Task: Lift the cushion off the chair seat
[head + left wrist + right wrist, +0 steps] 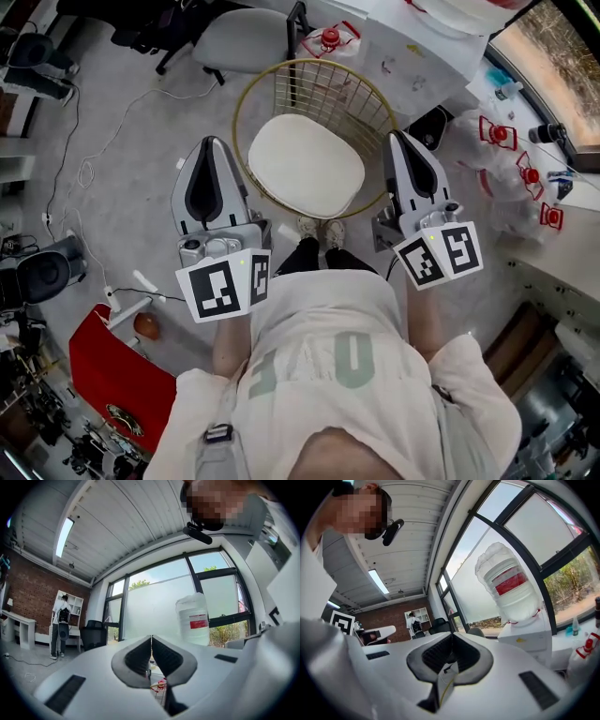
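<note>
In the head view a round cream cushion (305,164) lies on the seat of a gold wire chair (246,100) straight ahead of the person's feet. My left gripper (211,142) is held just left of the chair's rim, level with the cushion and apart from it. My right gripper (397,137) is held just right of the rim, also not touching. Both point away from the person. In the left gripper view the left gripper (151,637) has its tips together with nothing between them. The right gripper (451,635) is shut and empty too.
A grey office chair (246,37) stands behind the wire chair. A white table (525,253) with red-capped bottles (497,133) runs along the right. A red bag (112,375) and cables (84,171) lie on the floor at left. A large water jug (510,585) stands ahead by the windows.
</note>
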Action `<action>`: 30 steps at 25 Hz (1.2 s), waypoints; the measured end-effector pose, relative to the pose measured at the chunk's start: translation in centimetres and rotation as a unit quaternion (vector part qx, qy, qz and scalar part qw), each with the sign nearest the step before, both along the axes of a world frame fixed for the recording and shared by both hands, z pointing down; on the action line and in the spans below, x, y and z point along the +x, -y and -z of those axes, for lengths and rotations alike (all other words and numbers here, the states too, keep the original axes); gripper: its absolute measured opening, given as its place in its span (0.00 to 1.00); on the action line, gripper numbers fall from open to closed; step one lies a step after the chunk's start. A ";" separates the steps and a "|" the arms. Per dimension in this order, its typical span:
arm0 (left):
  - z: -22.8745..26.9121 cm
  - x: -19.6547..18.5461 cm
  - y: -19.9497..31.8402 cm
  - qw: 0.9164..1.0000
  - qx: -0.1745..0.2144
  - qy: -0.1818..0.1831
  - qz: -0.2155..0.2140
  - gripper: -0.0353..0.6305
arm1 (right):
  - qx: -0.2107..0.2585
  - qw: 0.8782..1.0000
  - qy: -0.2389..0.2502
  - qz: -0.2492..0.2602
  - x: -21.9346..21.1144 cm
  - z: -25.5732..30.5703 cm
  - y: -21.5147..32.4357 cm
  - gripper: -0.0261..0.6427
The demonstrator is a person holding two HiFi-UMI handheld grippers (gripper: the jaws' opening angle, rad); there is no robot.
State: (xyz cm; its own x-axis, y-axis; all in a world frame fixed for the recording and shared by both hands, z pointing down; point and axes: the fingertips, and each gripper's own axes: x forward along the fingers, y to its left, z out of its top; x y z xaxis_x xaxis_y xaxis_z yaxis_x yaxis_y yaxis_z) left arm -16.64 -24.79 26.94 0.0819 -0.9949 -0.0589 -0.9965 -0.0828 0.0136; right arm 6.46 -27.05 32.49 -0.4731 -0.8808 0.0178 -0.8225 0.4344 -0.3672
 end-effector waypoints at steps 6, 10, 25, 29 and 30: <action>-2.6 -1.1 0.6 0.999 -0.035 -0.008 -0.005 0.08 | -0.001 1.000 -0.003 0.008 -1.5 -0.9 0.5 0.07; -3.6 -2.2 0.4 0.999 -0.046 -0.007 -0.001 0.08 | -0.030 0.999 -0.013 0.011 -2.3 -2.9 0.9 0.07; -12.6 2.0 3.2 0.985 -0.121 0.015 -0.122 0.08 | -0.314 0.946 0.049 -0.062 -1.9 -27.4 -2.0 0.51; -18.1 4.8 3.9 0.973 -0.162 0.014 -0.163 0.08 | -0.403 0.910 0.058 -0.082 -1.8 -36.6 -5.5 0.51; -19.4 5.4 4.0 0.971 -0.170 0.014 -0.169 0.08 | -0.416 0.903 0.055 -0.090 -1.5 -38.5 -6.1 0.51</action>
State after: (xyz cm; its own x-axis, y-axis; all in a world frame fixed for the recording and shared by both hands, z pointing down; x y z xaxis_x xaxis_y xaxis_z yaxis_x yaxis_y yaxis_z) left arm -11.19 -28.80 46.37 0.4046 -0.8722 0.2749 -0.9132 -0.4013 0.0710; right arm 5.00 -20.98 70.99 -0.3621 -0.6472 0.6709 -0.7910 -0.1674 -0.5884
